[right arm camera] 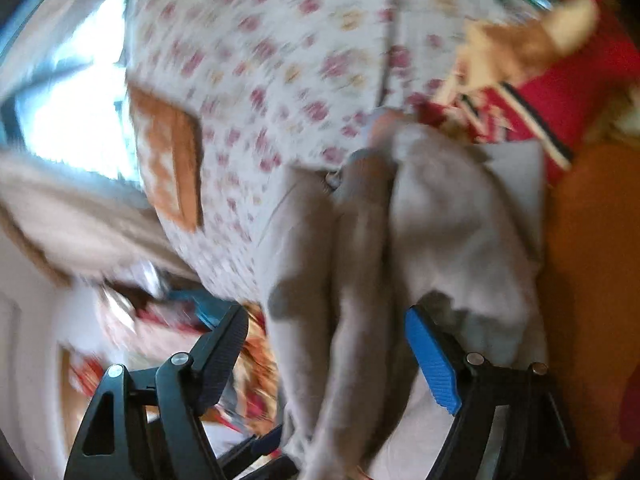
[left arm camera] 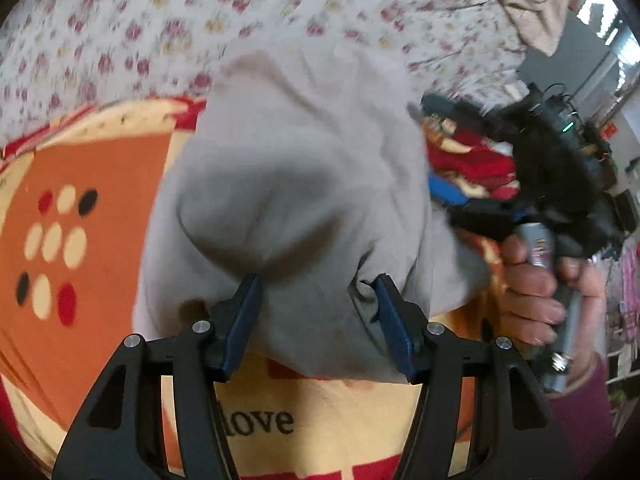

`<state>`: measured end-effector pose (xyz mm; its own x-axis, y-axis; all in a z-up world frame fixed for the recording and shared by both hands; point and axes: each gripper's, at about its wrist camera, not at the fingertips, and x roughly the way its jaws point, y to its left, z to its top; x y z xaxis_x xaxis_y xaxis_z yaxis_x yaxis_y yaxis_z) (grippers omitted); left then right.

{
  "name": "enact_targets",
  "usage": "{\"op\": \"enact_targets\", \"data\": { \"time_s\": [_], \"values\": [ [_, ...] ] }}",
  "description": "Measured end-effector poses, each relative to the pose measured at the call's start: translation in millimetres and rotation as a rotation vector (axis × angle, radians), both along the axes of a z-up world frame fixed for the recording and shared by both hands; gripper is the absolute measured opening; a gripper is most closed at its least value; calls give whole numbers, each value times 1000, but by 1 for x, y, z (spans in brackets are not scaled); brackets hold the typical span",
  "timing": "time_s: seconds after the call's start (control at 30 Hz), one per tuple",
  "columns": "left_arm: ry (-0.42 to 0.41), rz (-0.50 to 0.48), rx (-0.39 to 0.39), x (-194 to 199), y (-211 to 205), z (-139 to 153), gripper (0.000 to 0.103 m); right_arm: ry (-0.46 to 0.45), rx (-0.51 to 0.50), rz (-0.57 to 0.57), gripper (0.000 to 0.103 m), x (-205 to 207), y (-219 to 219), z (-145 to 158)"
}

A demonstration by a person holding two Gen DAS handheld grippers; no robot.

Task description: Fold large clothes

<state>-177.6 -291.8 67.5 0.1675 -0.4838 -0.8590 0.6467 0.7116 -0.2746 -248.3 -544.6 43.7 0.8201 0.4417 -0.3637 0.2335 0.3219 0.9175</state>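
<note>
The large light-grey soft garment (left arm camera: pixel 288 184) lies bunched in a heap on the orange, cream and red printed blanket (left arm camera: pixel 92 184), with its far part reaching to the white bedsheet with small red flowers (left arm camera: pixel 192 16) behind the blanket's red edge. The left gripper (left arm camera: pixel 316 320) stands half-wide with its blue pads on both sides of a fold of the grey cloth, and the pads do not seem to press it. The right gripper (right arm camera: pixel 328 344) is wide, the grey cloth hangs loosely between its fingers, and the picture is blurred (so I cannot tell if one pad touches the cloth). In the left view the person's hand (left arm camera: pixel 536 296) holds the handle of that right tool just beside the heap. I judge that one fold is just laid down and both claws let go. The next move probably needs to find a free edge or corner of the garment, to close firmly on it, and to pull the cloth flat before folding again.
</note>
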Motion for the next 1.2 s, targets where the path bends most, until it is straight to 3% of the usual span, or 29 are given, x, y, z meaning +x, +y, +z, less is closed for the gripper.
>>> {"op": "enact_targets", "data": {
  "time_s": [0.17, 0.27, 0.3, 0.33, 0.43, 0.57, 0.63, 0.73, 0.8, 0.83, 0.87, 0.93, 1.0, 1.13, 1.17, 1.2],
  "values": [
    [-16, 21, 1, -3, -16, -6, 59, 57, -222, 101, 74, 25, 29, 12],
    [-3, 22, -1, -3, -18, -3, 59, 85, -307, 128, 48, 39, 43, 6],
    [2, 19, -4, -4, -18, -1, 59, 94, -358, 131, 31, 40, 47, 7],
    [9, 13, -13, -3, -19, 2, 59, 103, -417, 128, 23, 41, 51, 12],
    [19, -15, -60, -4, -18, 25, 59, 90, -505, 101, 8, 31, 46, 35],
    [-26, -10, -150, 3, -9, 53, 61, 68, -608, 24, 0, 10, 20, 69],
    [-49, 14, -150, 12, -12, 52, 61, 111, -672, -27, 0, 3, 3, 74],
    [-8, 31, -78, 22, -19, 31, 61, 160, -587, -28, 0, 2, -17, 51],
    [16, 36, -97, 23, -14, 25, 61, 110, -519, -21, 0, 0, -15, 47],
    [6, 35, -95, 23, -12, 25, 61, 64, -479, -1, 5, -1, -10, 45],
    [-13, 34, -90, 21, -10, 27, 61, 56, -469, 19, 13, -1, -6, 46],
    [-41, 41, -84, 21, -5, 30, 61, 49, -454, 65, 61, 2, 7, 49],
    [-42, 47, -84, 23, 0, 30, 61, 46, -439, 106, 72, 9, 22, 48],
    [-35, 75, -66, 29, 6, 23, 61, 143, -444, 170, 71, 31, 48, 23],
    [-32, 80, -61, 29, 7, 23, 61, 153, -440, 178, 66, 36, 51, 18],
    [-33, 84, -57, 30, 7, 24, 61, 153, -441, 190, 44, 41, 56, 13]
  ]
}}
